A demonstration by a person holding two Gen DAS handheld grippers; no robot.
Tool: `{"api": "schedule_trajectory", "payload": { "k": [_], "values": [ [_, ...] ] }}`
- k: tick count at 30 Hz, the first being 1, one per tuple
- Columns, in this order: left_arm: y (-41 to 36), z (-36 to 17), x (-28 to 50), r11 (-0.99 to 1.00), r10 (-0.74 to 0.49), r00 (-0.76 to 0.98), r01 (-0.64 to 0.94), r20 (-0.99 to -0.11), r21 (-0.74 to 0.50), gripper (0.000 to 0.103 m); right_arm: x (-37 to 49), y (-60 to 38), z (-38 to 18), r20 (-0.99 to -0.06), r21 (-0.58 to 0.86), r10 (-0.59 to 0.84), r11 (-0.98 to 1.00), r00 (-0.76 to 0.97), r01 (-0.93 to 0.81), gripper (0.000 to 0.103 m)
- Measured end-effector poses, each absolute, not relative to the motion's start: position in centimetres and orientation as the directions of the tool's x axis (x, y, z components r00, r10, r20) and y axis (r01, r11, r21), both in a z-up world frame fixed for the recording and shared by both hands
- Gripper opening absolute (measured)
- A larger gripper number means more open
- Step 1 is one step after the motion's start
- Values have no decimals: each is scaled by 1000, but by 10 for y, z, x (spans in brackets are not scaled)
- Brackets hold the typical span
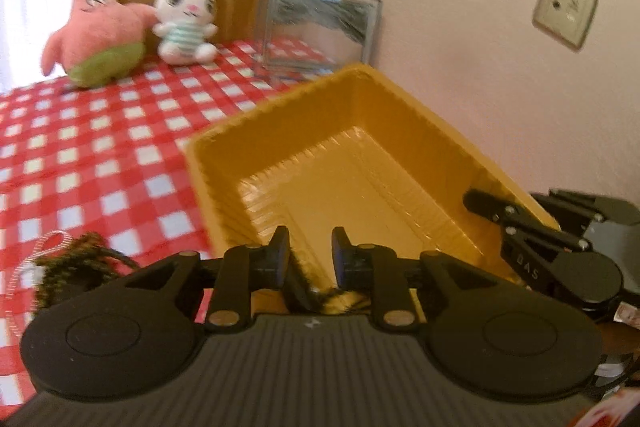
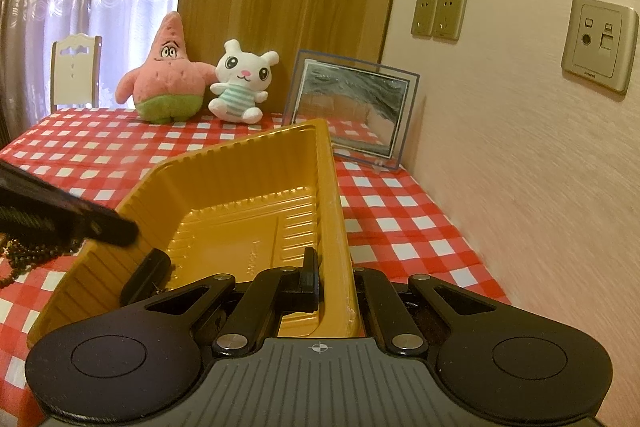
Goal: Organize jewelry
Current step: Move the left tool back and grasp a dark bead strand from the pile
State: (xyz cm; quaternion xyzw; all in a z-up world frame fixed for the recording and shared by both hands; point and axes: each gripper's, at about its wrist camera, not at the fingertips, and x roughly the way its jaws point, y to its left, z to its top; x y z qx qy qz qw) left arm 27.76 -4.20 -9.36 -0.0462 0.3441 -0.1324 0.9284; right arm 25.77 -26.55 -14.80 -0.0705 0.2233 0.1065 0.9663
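Note:
A yellow plastic tray (image 1: 280,115) stands tilted on the red-checked cloth, its floor bare where it shows. My left gripper (image 1: 311,247) hangs over the tray's near end, open with a small gap. Low in that gap a dark, blurred piece (image 1: 320,297) shows, and the pads do not press on it. My right gripper (image 2: 334,271) is shut on the tray's right wall (image 2: 336,211), one finger inside and one outside. A dark beaded necklace (image 2: 32,253) lies on the cloth left of the tray, beside a thin pale chain (image 1: 24,267). The left gripper (image 2: 146,243) reaches in from the left.
A pink star plush (image 2: 168,79) and a white bunny plush (image 2: 242,83) sit at the table's far edge. A glass picture frame (image 2: 352,107) leans against the wall behind the tray. The wall with sockets (image 2: 598,49) runs close along the right. A white chair (image 2: 74,71) stands beyond.

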Motion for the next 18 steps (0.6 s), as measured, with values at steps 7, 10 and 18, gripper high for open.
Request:
{"api": "schedule_trajectory", "payload": {
  "k": [7, 10, 18],
  "values": [
    [17, -81, 255, 983, -150, 771, 51, -619, -176, 25, 263, -264, -149, -446, -86, 179, 967, 877, -241, 3],
    [46, -80, 241, 987, -74, 777, -31, -625, -155, 25, 265, -263, -150, -443, -88, 181, 966, 878, -243, 3],
    [97, -90, 208, 980, 53, 746, -166, -664, -107, 25, 267, -261, -150, -444, -89, 180, 966, 878, -244, 3]
  ]
}}
